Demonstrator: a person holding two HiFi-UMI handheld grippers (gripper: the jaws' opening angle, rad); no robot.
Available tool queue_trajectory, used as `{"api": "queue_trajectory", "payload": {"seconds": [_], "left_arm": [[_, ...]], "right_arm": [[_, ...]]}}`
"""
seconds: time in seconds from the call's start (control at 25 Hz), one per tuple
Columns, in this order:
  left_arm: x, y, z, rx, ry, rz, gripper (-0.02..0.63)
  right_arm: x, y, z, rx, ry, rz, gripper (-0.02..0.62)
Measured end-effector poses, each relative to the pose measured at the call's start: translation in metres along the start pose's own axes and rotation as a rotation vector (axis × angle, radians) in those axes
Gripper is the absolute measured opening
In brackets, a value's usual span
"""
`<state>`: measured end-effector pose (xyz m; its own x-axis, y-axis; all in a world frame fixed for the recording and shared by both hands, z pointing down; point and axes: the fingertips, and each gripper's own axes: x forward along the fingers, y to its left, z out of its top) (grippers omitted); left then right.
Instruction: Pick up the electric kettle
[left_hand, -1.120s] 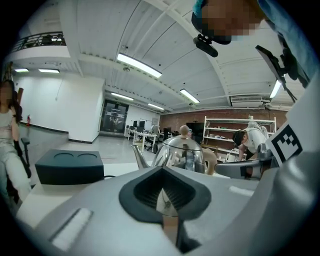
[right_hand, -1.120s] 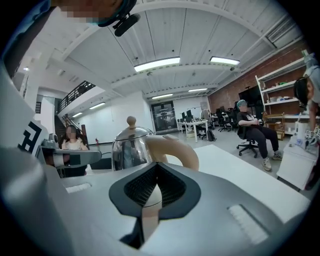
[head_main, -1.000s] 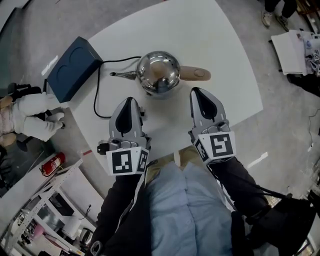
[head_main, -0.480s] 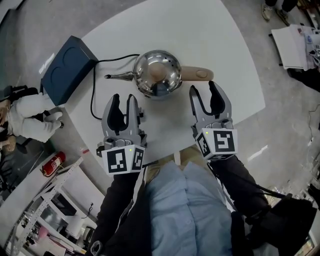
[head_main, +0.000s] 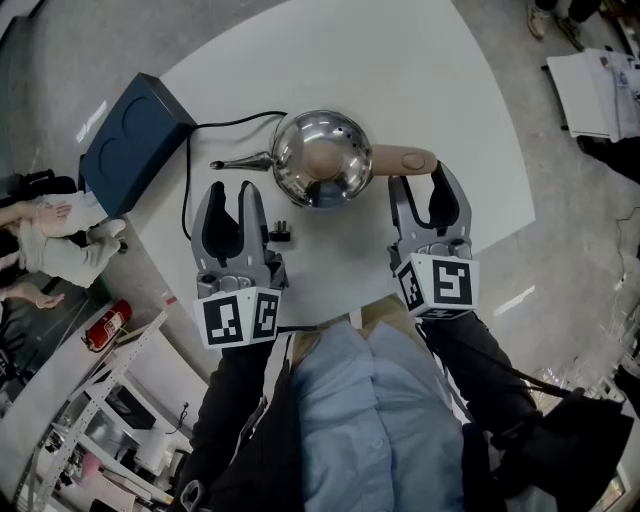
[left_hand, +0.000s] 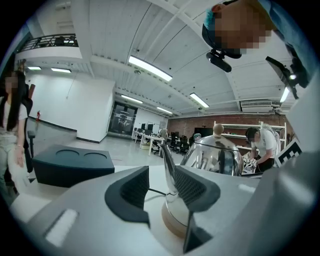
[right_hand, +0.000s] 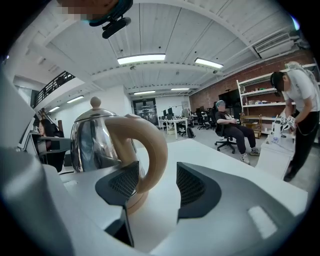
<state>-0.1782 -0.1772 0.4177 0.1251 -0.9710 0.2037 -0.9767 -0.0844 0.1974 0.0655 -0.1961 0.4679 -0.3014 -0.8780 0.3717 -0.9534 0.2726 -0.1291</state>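
Approach step: kettle (head_main: 322, 158) sits mid-table (head_main: 400, 60), handle (head_main: 405, 160) just ahead of my right gripper (head_main: 420, 185), whose jaws have just been opening wide, nothing between them yet. Left gripper (head_main: 230, 190) also apart, empty. Next I'd push right forward around the handle, then clamp

**A:** so what's the left gripper (left_hand: 162, 189) doing?

**B:** jaws are apart, nothing pinched. The kettle (left_hand: 220, 159) stands on the white table (left_hand: 120, 168) just past them, and its spout (left_hand: 167, 162) shows through the gap. There's a dark box (left_hand: 70, 162) off to the kettle's left.
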Motion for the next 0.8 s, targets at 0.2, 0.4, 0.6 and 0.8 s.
{"api": "queue_trajectory", "payload": {"seconds": [0.2, 0.4, 0.6, 0.8], "left_arm": [[0.012, 0.003, 0.005, -0.012, -0.012, -0.007, 0.163], [0.026, 0.003, 0.007, -0.036, -0.032, -0.046, 0.193], [0.036, -0.003, 0.015, -0.047, -0.063, -0.107, 0.210], [0.054, -0.005, 0.030, -0.051, -0.113, -0.149, 0.212]], "right_arm": [[0.010, -0.002, 0.004, -0.001, -0.008, -0.009, 0.255], [0.022, 0.000, 0.009, -0.001, -0.019, 0.006, 0.246], [0.028, 0.005, 0.015, -0.006, -0.036, 0.026, 0.187], [0.038, 0.007, 0.020, -0.021, -0.042, 0.049, 0.141]]}}
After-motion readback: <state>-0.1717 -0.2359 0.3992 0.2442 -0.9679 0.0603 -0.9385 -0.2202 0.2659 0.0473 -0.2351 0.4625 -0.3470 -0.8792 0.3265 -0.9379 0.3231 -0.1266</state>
